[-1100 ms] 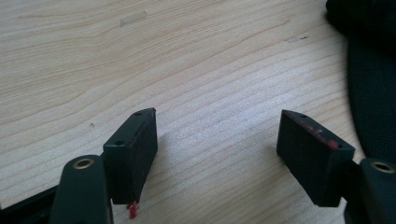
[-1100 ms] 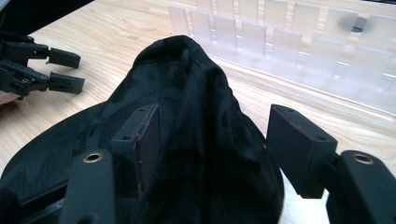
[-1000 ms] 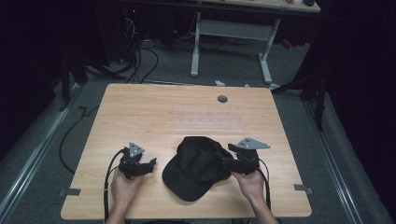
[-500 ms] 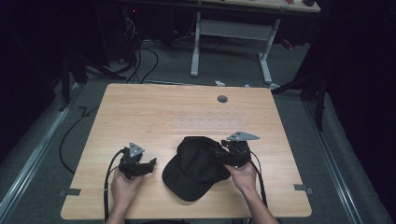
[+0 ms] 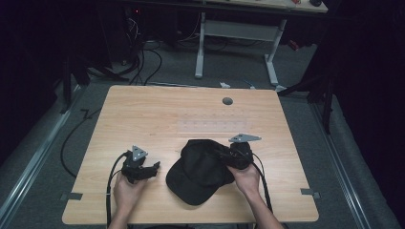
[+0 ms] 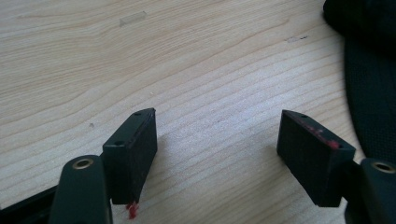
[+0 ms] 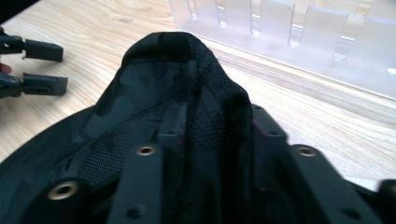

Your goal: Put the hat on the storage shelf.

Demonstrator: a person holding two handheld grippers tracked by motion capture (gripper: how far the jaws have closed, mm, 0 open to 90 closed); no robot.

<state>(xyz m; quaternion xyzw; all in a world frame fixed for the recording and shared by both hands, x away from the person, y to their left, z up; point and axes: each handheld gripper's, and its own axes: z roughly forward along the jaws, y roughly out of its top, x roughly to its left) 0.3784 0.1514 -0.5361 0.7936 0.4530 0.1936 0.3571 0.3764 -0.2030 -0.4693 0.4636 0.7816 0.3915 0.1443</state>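
Cap point(image 5: 200, 171) lies on the counter point(image 5: 157, 114) near the front edge, about centre, brim toward the front. Left claw point(image 5: 154, 168) rests on the counter just left of the cap, apart from it; right claw point(image 5: 223, 153) sits at the cap's right rear, cap fabric between its jaws. Slotted rack point(image 7: 299, 32) stands behind the cap, mid-counter; a grommet point(image 5: 227, 101) lies near the back edge.

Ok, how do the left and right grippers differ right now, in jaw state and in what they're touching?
The left gripper has its jaws spread wide over bare table, while the right gripper is pinched on a fold of the black cap. The left one sits apart from the cap, beside its brim; the right one bunches the mesh fabric upward. Both are hand-held and low at the table's near edge.
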